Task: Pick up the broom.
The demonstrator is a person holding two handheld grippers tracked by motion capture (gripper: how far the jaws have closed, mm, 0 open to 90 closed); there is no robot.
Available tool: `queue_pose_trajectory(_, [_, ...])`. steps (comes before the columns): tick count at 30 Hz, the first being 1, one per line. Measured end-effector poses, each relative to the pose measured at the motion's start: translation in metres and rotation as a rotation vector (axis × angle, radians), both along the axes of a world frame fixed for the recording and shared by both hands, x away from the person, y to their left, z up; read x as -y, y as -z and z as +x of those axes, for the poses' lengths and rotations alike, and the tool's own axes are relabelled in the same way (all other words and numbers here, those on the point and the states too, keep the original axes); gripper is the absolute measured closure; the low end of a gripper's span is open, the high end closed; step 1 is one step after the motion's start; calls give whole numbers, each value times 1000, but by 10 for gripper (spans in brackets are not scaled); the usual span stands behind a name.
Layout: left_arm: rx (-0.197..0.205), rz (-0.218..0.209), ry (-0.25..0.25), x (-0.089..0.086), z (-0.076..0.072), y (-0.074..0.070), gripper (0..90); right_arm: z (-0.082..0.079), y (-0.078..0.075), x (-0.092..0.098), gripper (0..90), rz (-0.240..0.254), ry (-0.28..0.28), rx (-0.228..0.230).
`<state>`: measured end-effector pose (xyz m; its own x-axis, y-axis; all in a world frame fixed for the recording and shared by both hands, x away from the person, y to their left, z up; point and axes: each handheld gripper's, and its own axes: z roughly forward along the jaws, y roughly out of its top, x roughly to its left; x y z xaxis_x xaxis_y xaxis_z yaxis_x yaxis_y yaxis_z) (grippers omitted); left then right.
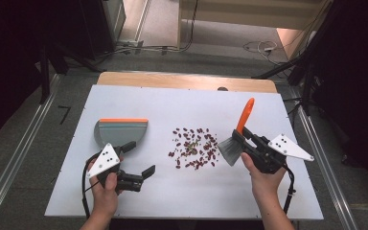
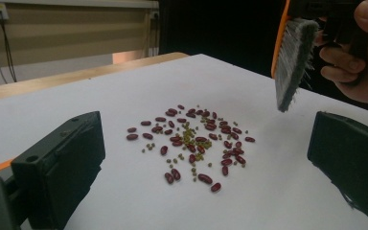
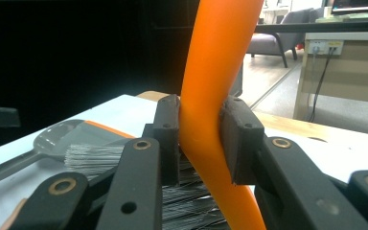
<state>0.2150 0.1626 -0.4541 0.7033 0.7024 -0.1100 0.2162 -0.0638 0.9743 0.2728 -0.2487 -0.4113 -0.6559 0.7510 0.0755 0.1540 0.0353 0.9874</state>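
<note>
A scatter of beans lies near the middle of the white worktop, dark red ones mixed with smaller green ones, and everything else is placed around that pile. Just to its right the right gripper holds a small brush, its jaws pinching the orange handle low down, close to where the grey bristles begin; in the left gripper view the bristles hang above the worktop, clear of the beans. To the left of the pile, well apart from it, a grey dustpan with an orange strip along one edge rests flat on the worktop. Nearer the person than the dustpan, the left gripper sits in a hand with its jaws spread wide and nothing between them, aimed toward the beans. The beans look light, hard and smooth, so they would probably roll and skitter if swept briskly; short, gentle strokes seem wiser. The brush looks light, with a stiff plastic handle and soft, bending bristles, and the low grip should give good control. The dustpan seems light too and could slide when pushed against, so its short handle is the likely place to hold it. No brand, label or readable writing appears on any of these things.
</note>
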Motion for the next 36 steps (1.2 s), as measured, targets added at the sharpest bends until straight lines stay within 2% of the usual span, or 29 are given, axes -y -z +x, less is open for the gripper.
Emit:
queue_pose_trajectory(4, [14,10,22,15,3,-8,3,-1,-3,-9,684,3,-16,7])
queue_pose_trajectory(8, [23,0,40,23,6,-14,9,-2,-3,-16,684,25,-28,-3])
queue_pose_trajectory(10, [20,-11,45,28,9,-16,21,-3,-3,-21,684,19,-33,0])
queue_pose_trajectory(14, [7,-19,79,43,15,-19,21,-9,-5,-31,684,20,-46,3])
queue_pose_trajectory(19, [-16,-46,144,61,15,-21,26,-15,-5,-44,684,15,-72,16])
queue_pose_trajectory(22, [-27,-38,175,73,13,-21,27,-18,-5,-51,684,20,-87,16])
queue_pose_trajectory(27, [-52,-33,183,89,10,-20,71,-24,-6,-62,684,17,-105,21])
queue_pose_trajectory(32, [-88,-11,161,100,9,-19,189,-31,-7,-72,684,18,-115,26])
queue_pose_trajectory(36, [-105,-19,170,103,8,-20,322,-36,-7,-80,684,15,-135,38])
